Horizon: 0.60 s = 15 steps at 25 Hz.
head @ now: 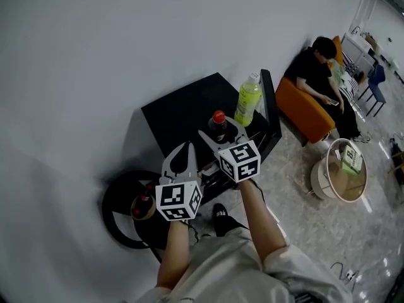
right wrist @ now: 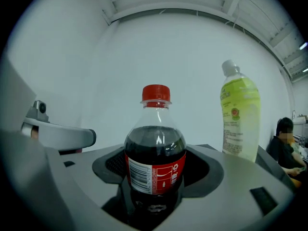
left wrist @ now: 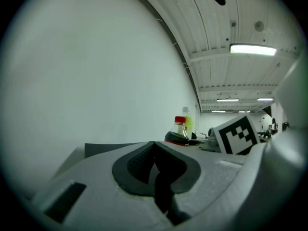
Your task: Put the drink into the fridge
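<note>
Backdrop: white wall (head: 95, 55). Against it: low black box-shaped fridge (head: 183, 111).

Over fridge's near edge, right gripper (head: 219, 130): jaws spread wide either side of dark cola plastic bottle with red cap (head: 218, 125), pads not clamped on it.

Beside it, left gripper (head: 183, 149): jaws together, nothing between.

Cola bottle stands upright on fridge top. Yellow-green drink bottle with white cap (head: 248, 98) stands upright near it, apart.
</note>
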Motion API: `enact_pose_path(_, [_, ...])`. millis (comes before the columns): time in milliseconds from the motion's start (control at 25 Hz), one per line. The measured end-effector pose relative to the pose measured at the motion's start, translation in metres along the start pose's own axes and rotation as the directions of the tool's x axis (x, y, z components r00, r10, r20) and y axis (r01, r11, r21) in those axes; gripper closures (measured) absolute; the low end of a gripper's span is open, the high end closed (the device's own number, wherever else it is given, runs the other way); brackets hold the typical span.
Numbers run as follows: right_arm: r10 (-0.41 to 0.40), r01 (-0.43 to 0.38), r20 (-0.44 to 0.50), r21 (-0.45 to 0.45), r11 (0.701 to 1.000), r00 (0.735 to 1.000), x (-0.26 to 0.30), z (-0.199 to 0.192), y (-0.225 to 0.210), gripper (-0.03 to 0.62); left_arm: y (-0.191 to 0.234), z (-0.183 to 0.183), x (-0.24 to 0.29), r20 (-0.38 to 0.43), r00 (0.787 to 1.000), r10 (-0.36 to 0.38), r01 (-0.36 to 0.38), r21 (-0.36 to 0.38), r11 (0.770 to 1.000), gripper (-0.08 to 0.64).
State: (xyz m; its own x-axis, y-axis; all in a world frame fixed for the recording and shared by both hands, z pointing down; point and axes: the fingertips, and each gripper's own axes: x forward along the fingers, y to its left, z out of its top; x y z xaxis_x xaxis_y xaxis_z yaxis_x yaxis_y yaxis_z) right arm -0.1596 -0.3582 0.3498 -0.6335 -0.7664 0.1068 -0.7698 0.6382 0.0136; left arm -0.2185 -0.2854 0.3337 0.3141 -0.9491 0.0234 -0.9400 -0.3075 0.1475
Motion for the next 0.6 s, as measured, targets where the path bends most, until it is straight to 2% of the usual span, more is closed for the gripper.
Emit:
enact_pose_path(240, [-0.012,0.01,0.084,0.036,0.999,0.996,-0.056,0.0,0.016,0.304,-0.036,-0.021,-0.027,-0.028,0.998,-0.059,0.059,-0.003,0.998,0.551])
enact_pose_path(360, [-0.031,0.03,0.119,0.009,1.0,0.992,-0.092,-0.002,0.021,0.304,-0.059,-0.036,-0.04,-0.031,0.995,-0.098,0.098,-0.005,0.995,0.551])
enact_pose_path(520, [-0.057,0.056,0.089,0.009,0.998,0.994,-0.126,-0.036,0.022,0.304,-0.077,-0.074,-0.056,-0.09,0.989,-0.121,0.123,0.01,0.992,0.551])
enact_pose_path(600, [-0.032,0.032,0.07,0.013,0.999,0.997,-0.136,-0.061,0.028,0.304,-0.08,-0.095,-0.065,-0.12,0.985,-0.123,0.125,0.008,0.992,0.551])
